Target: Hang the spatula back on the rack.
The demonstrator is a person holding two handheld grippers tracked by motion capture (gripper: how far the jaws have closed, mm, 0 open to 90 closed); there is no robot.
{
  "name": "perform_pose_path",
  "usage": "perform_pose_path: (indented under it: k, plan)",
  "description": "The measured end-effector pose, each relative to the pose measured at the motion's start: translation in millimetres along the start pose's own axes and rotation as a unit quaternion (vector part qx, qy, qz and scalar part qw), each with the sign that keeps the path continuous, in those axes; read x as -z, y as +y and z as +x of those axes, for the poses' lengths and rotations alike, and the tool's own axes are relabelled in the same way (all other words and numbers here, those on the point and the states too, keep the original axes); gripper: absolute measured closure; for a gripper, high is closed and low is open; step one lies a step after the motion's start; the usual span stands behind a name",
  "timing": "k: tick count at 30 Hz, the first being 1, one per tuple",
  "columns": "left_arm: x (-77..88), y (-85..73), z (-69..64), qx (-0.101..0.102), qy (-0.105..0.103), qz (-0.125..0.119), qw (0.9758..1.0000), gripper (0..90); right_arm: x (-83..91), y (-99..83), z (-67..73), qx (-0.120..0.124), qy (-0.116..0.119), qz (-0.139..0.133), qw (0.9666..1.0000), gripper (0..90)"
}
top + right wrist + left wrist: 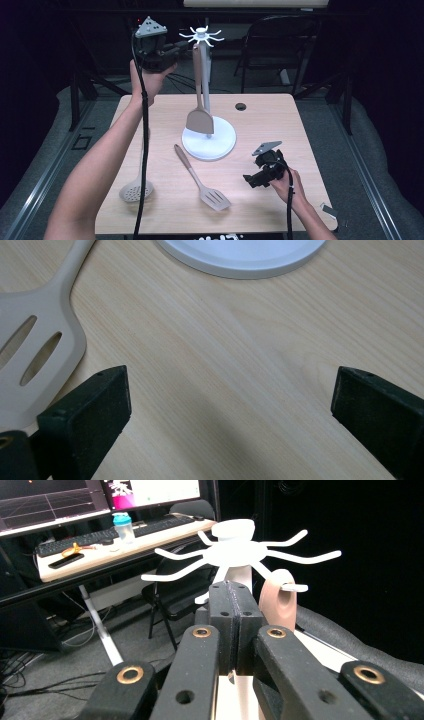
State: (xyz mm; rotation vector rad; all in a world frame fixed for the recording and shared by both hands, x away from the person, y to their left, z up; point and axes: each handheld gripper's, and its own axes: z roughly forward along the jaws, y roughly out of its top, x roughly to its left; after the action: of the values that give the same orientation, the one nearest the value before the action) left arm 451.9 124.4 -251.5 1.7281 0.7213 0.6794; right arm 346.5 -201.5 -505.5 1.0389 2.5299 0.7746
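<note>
The left gripper [184, 46] is held high beyond the desk's far left corner, its jaws pressed together with nothing between them, their tips level with the white hook crown [235, 552] of the utensil stand and just beside it. In the left gripper view the closed jaws point at the crown, and the looped handle end [278, 602] of the hanging spatula sits on one hook just to their right. The left forearm stretches up from the near left corner across the desk's left side, wrist bent back, palm under the gripper body.

The right gripper [248, 180] rests low near the desk's right edge, close to the near right corner, jaws spread wide over bare wood and pointing left toward the slotted turner. The right hand grasps it from behind, the forearm coming in at the near right corner.

There are three utensils: one solid spatula [200, 120] hanging from the stand, blade just above the round white base [220, 145] at the desk's middle; one slotted turner [215, 198] lying flat toward the near edge; one perforated skimmer [135, 191] near the left edge, partly under the left arm and cable.

The desk [280, 125] is pale wood with a cable grommet [241, 106] near the far edge. The room is dark, with grey floor padding, a folding chair [280, 45] behind, and in the left gripper view a second desk with monitors and a keyboard [90, 539].
</note>
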Motion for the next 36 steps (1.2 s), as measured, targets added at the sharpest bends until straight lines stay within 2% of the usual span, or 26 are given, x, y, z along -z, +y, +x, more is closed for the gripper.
perform_pose_path:
  k: [6,13,20,21,22,24,25,27,28,30,32,33,36]
  plan:
    - [6.9,-3.0,0.5,0.008,-0.002,-0.009,0.9999,85.5,0.2,-0.1,0.3,0.002,0.002,0.001,1.0000,2.5]
    - [22.4,-15.5,0.2,0.016,-0.013,-0.012,0.9997,73.6,-0.7,0.3,1.2,0.003,0.001,0.002,1.0000,2.9]
    - [27.5,-31.1,-0.3,0.025,-0.010,0.010,0.9996,46.8,-2.1,0.7,3.5,0.005,0.003,0.003,1.0000,4.6]
    - [28.4,-35.7,-0.5,0.025,-0.008,0.013,0.9996,46.8,-2.2,0.8,3.4,0.006,0.004,0.005,1.0000,4.7]
    - [29.3,-40.5,-0.2,0.024,-0.009,0.021,0.9994,40.0,-2.5,0.7,3.5,0.007,0.004,0.006,0.9999,5.1]
    - [30.4,-52.9,0.0,0.029,-0.008,0.030,0.9991,36.5,-3.2,0.5,3.9,0.005,0.007,0.004,1.0000,5.2]
    - [30.4,-52.9,0.0,0.029,-0.008,0.030,0.9991,34.4,-3.4,0.4,4.1,0.006,0.005,0.005,1.0000,5.3]
    - [31.5,-68.3,0.4,0.033,-0.006,0.047,0.9983,31.6,-3.6,0.5,4.8,0.008,0.004,0.006,0.9999,5.7]
    - [31.5,-68.3,0.4,0.033,-0.006,0.047,0.9983,30.8,-4.0,0.6,5.6,0.008,0.001,0.005,1.0000,6.2]
    - [31.9,-79.7,0.2,0.035,-0.003,0.060,0.9976,27.7,-4.3,1.2,6.8,0.011,0.000,0.012,0.9999,7.2]
    - [33.1,-98.0,-0.1,0.040,-0.001,0.076,0.9963,25.0,-5.7,1.4,8.0,0.013,0.000,0.011,0.9999,7.7]
    - [33.1,-98.0,-0.1,0.040,-0.001,0.076,0.9963,23.8,-5.7,1.4,8.0,0.013,0.000,0.011,0.9999,7.7]
    - [34.2,-116.1,-0.5,0.048,0.006,0.092,0.9946,20.5,-6.8,2.2,10.1,0.016,0.002,0.015,0.9998,8.4]
